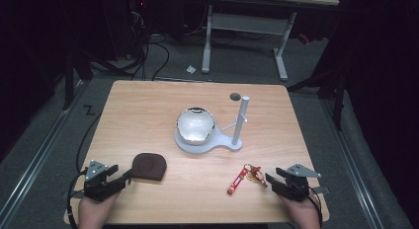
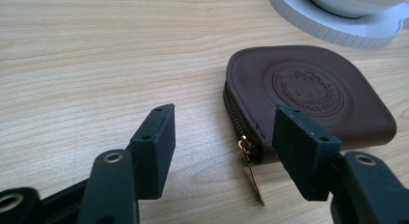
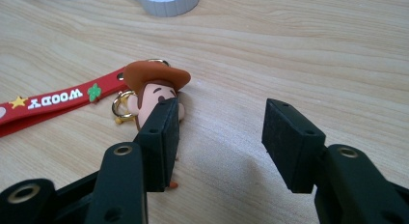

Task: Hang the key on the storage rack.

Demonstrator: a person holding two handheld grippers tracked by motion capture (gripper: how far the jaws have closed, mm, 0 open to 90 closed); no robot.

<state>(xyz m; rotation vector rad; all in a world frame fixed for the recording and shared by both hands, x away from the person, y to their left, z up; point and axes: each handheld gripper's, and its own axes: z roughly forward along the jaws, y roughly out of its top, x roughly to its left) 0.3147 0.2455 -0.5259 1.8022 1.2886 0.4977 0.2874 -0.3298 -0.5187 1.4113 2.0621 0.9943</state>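
A brown zipped coin pouch (image 1: 149, 166) (image 2: 308, 89) lies flat at the front left of the table, its gold zip pull (image 2: 251, 168) pointing toward me. My left gripper (image 1: 124, 175) (image 2: 226, 125) is open just beside the pouch's zipped edge, with the zip pull between its jaws. A keychain (image 1: 244, 177) with a red "WOODY" strap (image 3: 53, 101) and a cowboy-hat figure (image 3: 156, 81) lies at the front right. My right gripper (image 1: 270, 180) (image 3: 224, 125) is open next to it. One jaw hides the figure's lower part, and bare table shows between the jaws.
A shiny bowl (image 1: 195, 124) sits on a white stand base (image 1: 207, 144) (image 2: 337, 26) (image 3: 164, 2) with an upright post (image 1: 241, 118) mid-table. A dark round hole (image 1: 235, 96) marks the far edge. Bare wood surrounds both grippers; a desk frame stands beyond.
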